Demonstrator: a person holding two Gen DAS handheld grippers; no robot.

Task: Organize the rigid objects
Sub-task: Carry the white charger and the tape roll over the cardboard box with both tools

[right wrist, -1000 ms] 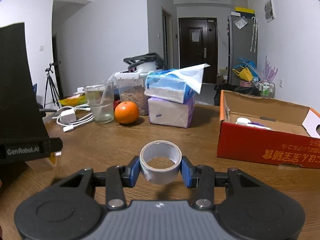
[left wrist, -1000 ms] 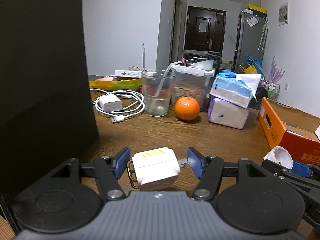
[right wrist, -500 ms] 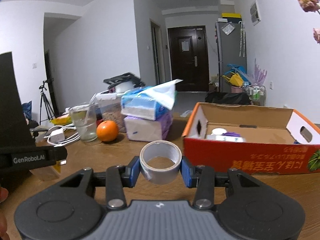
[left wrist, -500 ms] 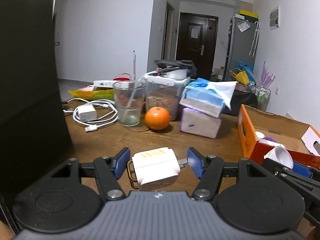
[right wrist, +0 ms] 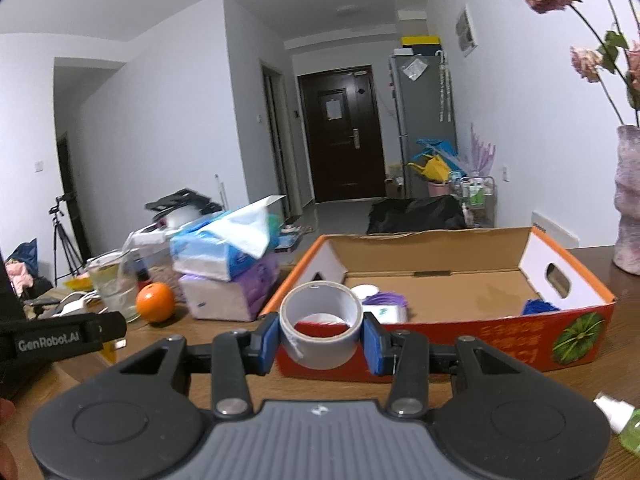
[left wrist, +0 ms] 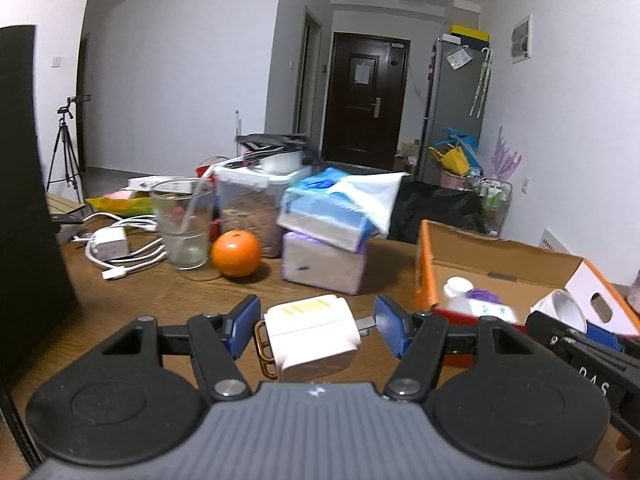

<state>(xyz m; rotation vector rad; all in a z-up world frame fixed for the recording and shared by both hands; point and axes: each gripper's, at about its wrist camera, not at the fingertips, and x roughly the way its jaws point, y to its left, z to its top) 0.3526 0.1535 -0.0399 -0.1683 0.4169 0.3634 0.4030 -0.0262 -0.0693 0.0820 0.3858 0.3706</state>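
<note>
My left gripper (left wrist: 314,322) is shut on a white power adapter (left wrist: 312,334) with yellow stripes and a gold ring, held above the wooden table. My right gripper (right wrist: 320,334) is shut on a grey tape roll (right wrist: 320,330), held just in front of the near wall of the open red and orange cardboard box (right wrist: 480,336). The box (left wrist: 500,268) holds a white cap, a purple item and a blue item. The right gripper with its tape roll (left wrist: 564,314) shows at the right of the left wrist view. The left gripper's body (right wrist: 60,340) shows at the left of the right wrist view.
On the table stand a glass with a straw (left wrist: 182,224), an orange (left wrist: 236,254), stacked tissue packs (left wrist: 328,236), a lidded food container (left wrist: 252,204) and a charger with white cables (left wrist: 116,246). A tall black object (left wrist: 24,200) fills the left. A vase with dried roses (right wrist: 628,200) stands right; a green bottle (right wrist: 628,428) lies near.
Both grippers have swung right and risen toward the cardboard box, which now fills more of both views. Each keeps hold of its object.
</note>
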